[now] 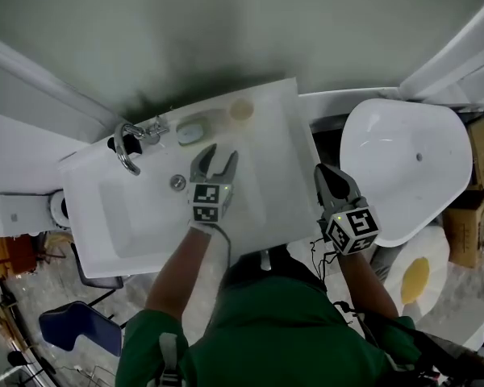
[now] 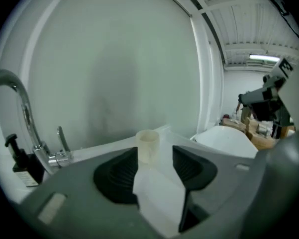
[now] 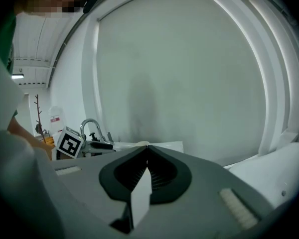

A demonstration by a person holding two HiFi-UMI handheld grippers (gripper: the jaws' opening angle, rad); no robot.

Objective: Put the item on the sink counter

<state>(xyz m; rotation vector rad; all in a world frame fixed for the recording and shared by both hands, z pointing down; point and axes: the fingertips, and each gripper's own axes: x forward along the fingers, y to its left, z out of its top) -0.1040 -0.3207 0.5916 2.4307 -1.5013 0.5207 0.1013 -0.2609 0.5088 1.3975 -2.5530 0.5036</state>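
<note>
A small pale cup (image 1: 241, 109) stands upright on the back ledge of the white sink counter (image 1: 286, 176). In the left gripper view the cup (image 2: 148, 142) sits just beyond the fingertips, and neither pad touches it. My left gripper (image 1: 219, 156) hovers over the basin and points at the back ledge, open, with nothing held between its jaws (image 2: 154, 152). My right gripper (image 1: 328, 174) hangs off the counter's right edge, shut and empty (image 3: 147, 147).
A chrome faucet (image 1: 129, 147) and a pale soap dish (image 1: 190, 132) stand at the back left of the ledge. The drain (image 1: 177, 182) lies in the basin. A white toilet (image 1: 403, 168) is close on the right. A wall rises right behind the counter.
</note>
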